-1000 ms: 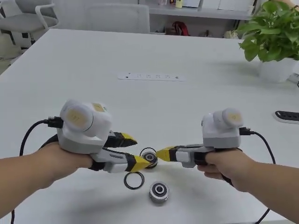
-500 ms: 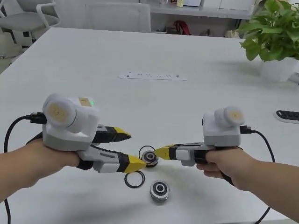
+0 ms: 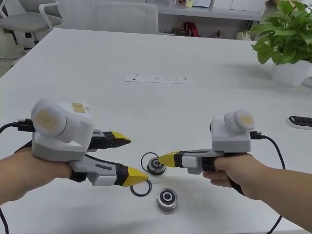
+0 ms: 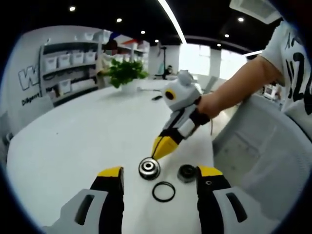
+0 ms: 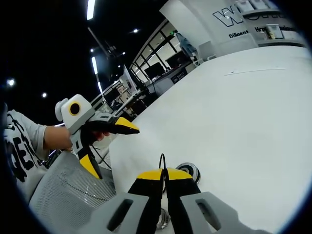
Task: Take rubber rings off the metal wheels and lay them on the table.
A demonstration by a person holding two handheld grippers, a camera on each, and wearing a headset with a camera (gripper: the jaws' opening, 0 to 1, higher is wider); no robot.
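Observation:
A small metal wheel (image 3: pixel 156 166) (image 4: pixel 149 168) (image 5: pixel 187 170) lies on the white table (image 3: pixel 97 73). My right gripper (image 3: pixel 163 159) (image 5: pixel 165 171) (image 4: pixel 163 146) is shut on a thin black rubber ring (image 3: pixel 143 160) (image 5: pixel 162 160) right beside that wheel. Whether the ring still hangs on the wheel I cannot tell. A loose rubber ring (image 3: pixel 140 188) (image 4: pixel 163 191) lies flat nearer to me, with a second wheel (image 3: pixel 166 199) (image 4: pixel 186 173) beside it. My left gripper (image 3: pixel 130 158) (image 4: pixel 158 173) (image 5: pixel 109 148) is open and holds nothing, just left of the wheels.
A white power strip (image 3: pixel 158 79) lies mid-table. A potted plant (image 3: pixel 285 39) stands at the far right, with a black flat object (image 3: pixel 300 121) at the right edge. An office chair (image 3: pixel 34 19) is behind the table's far left. Cables trail from both grippers.
My left gripper has drawn back to the left, away from the first wheel, with its jaws still apart. The right gripper has stayed at the wheel, shut on the ring.

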